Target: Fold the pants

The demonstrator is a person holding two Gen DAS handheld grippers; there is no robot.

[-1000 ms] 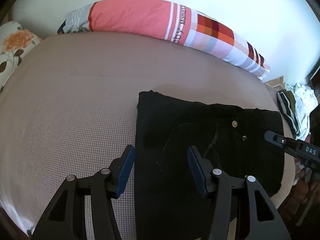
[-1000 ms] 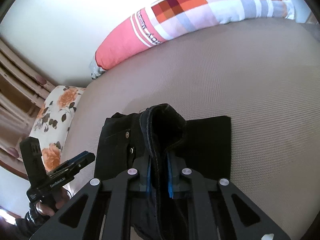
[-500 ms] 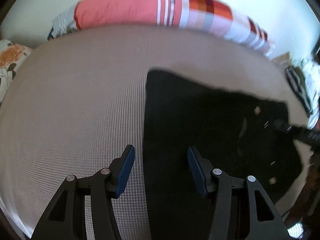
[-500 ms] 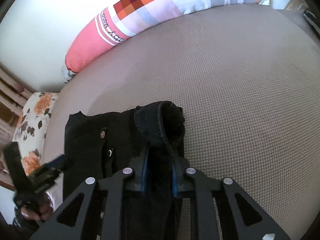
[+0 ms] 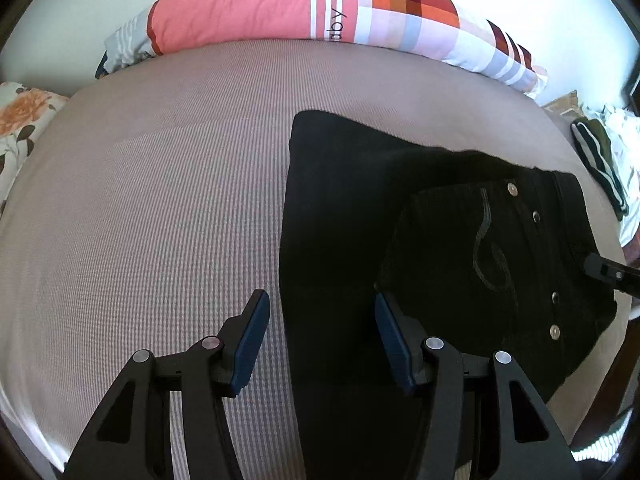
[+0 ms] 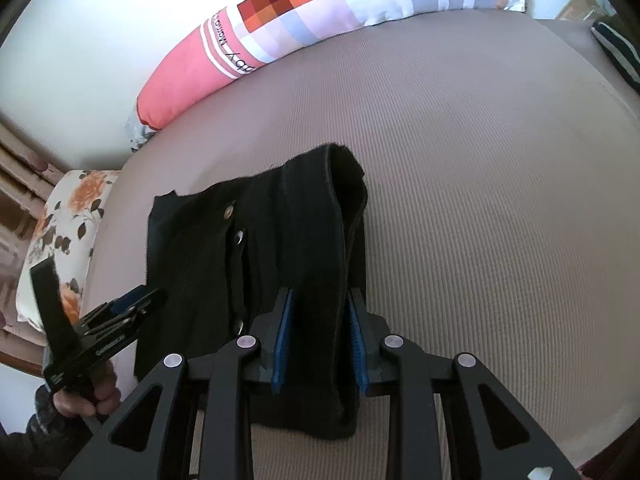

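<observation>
Pants (image 5: 420, 248), black and already folded into a compact stack, lie on the taupe bed cover (image 5: 140, 208), filling the centre and right of the left wrist frame and the lower left-centre of the right wrist frame. The fabric looks like denim: fairly heavy, limp enough to drape, yet thick enough at the seams and the riveted waistband to hold a crease. It should not slip on the textured cover.

The right gripper (image 6: 319, 340) pinches a raised ridge of the cloth between its blue pads (image 6: 282, 340), the fold standing up above the stack in the frame's centre. The left gripper (image 5: 319, 340) hangs spread wide over the stack's left edge, holding nothing; its left finger is over bare cover, its right finger over the cloth.

Judging by this, a sound hold is through all layers at a folded edge or at the stiff waistband, not on one loose layer, which would peel away. A long patchwork pillow (image 5: 320, 12) lies along the upper edge, and a floral pillow (image 6: 64, 232) sits at the left.
</observation>
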